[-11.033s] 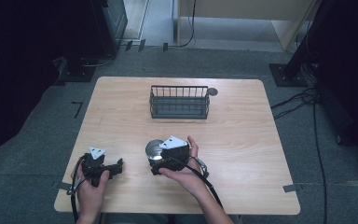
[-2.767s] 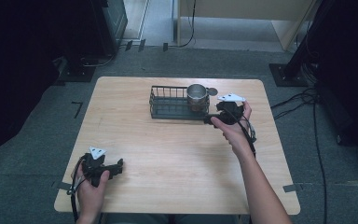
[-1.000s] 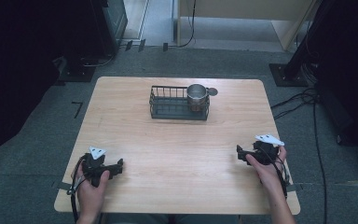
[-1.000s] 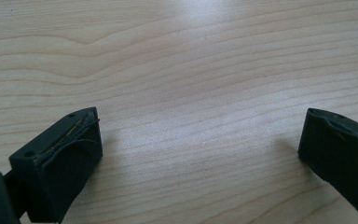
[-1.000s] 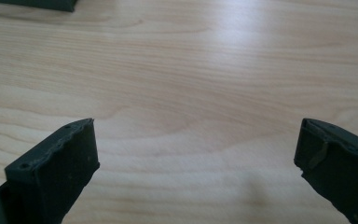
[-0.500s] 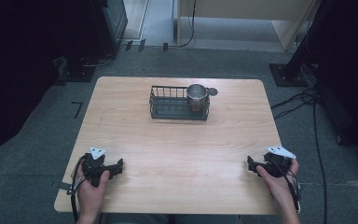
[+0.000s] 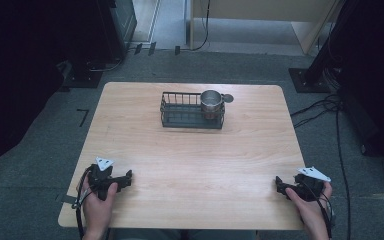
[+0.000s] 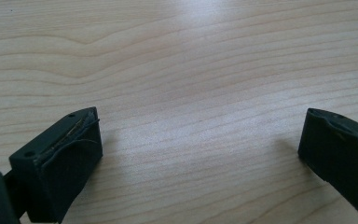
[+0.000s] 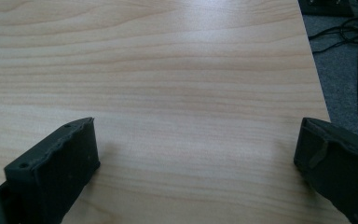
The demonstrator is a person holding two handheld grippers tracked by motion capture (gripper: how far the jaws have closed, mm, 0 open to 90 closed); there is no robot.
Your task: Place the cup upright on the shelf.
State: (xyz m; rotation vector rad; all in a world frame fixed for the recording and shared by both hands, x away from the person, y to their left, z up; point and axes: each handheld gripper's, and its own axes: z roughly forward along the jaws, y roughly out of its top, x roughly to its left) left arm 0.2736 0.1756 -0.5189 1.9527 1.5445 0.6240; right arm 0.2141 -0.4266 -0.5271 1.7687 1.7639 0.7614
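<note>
Steel cup [image 7: 211,101] is seated upright in the wire basket's [image 7: 180,115] right end, far across the counter [image 7: 200,165], nearer the right hand-held gripper [image 7: 280,184] than the left hand-held gripper [image 7: 126,178], both spread wide, empty.

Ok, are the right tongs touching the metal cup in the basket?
Apart. The high view shows the right tongs at the table's near right corner, with bare wood between them and the metal cup in the basket.
</note>
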